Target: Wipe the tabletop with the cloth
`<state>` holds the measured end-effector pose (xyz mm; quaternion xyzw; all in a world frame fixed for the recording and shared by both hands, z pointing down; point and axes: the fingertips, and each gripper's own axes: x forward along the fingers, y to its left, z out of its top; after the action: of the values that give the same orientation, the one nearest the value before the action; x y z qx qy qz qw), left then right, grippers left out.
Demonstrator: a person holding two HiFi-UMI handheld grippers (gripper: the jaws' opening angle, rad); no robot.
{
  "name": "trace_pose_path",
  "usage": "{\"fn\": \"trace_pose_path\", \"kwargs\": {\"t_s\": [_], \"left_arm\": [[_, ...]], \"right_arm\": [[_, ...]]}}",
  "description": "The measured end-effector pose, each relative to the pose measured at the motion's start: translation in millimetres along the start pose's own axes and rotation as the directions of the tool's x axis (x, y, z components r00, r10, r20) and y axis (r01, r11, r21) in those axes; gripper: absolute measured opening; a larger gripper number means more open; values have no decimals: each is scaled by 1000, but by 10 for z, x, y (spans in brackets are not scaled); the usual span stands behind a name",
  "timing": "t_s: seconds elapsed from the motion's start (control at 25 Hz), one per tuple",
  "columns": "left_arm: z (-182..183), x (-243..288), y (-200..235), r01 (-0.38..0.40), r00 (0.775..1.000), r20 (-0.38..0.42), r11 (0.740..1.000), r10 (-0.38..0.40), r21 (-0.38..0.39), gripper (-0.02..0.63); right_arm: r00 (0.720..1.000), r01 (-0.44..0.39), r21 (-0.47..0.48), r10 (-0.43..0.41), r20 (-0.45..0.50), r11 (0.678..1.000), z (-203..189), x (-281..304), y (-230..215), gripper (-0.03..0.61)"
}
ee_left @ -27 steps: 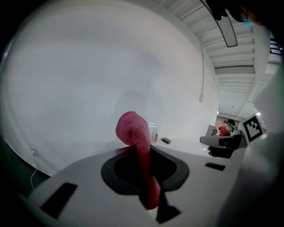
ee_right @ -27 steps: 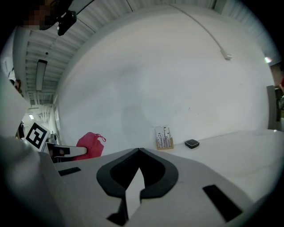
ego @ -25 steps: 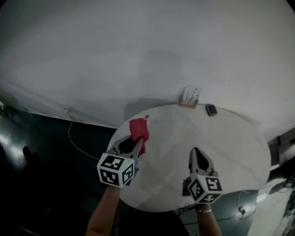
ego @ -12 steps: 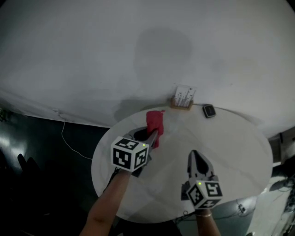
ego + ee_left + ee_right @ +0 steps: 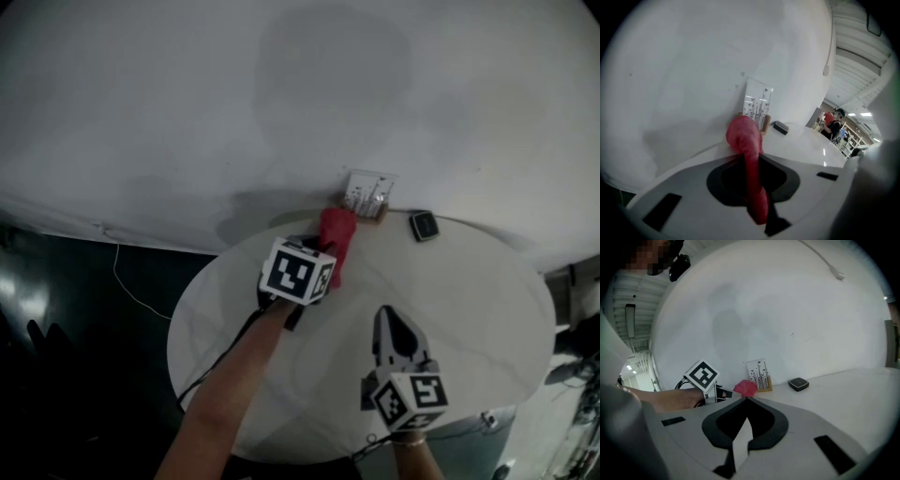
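A red cloth lies bunched on the round white tabletop near its far edge, just in front of a small card holder. My left gripper is shut on the red cloth, which runs back between the jaws and bulges past their tips. My right gripper hovers over the table's near middle, shut with nothing in it. In the right gripper view the cloth shows as a red lump beside the left gripper's marker cube.
A wooden holder with white printed cards stands against the white wall. A small dark box sits to its right by the wall. A cable hangs down left of the table. People stand far off at the right.
My left gripper has carried the red cloth across the table from the near left toward the far edge, up to the card holder. The right gripper has barely moved.
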<state>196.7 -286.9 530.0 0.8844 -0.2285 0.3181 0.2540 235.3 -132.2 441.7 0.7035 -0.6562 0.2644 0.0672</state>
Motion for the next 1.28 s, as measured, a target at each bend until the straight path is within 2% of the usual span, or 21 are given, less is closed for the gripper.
{"fn": "trace_pose_path", "kwargs": {"t_s": [0.08, 0.32, 0.52, 0.76, 0.96, 1.28], "left_arm": [[7, 39, 64, -20, 1000, -13, 999, 20, 35, 54], [-48, 10, 214, -73, 996, -55, 995, 77, 73, 53], [-76, -133, 555, -161, 985, -56, 985, 165, 64, 52], [-335, -504, 1012, -228, 971, -79, 973, 225, -34, 52], [-493, -897, 1332, -284, 959, -14, 953, 284, -107, 52], [-1048, -1601, 1762, -387, 919, -10, 892, 395, -234, 54]], "right_arm": [[1000, -15, -18, 15, -9, 1000, -10, 81, 48, 2], [998, -60, -43, 60, 2, 997, -26, 418, 208, 2], [996, -88, -66, 88, -11, 994, 27, 649, 321, 2], [994, -108, -105, 105, -31, 989, 46, 865, 440, 2], [990, -135, -126, 129, -54, 983, -13, 983, 606, 2], [983, -173, -152, 161, -86, 973, -72, 1103, 838, 2]]}}
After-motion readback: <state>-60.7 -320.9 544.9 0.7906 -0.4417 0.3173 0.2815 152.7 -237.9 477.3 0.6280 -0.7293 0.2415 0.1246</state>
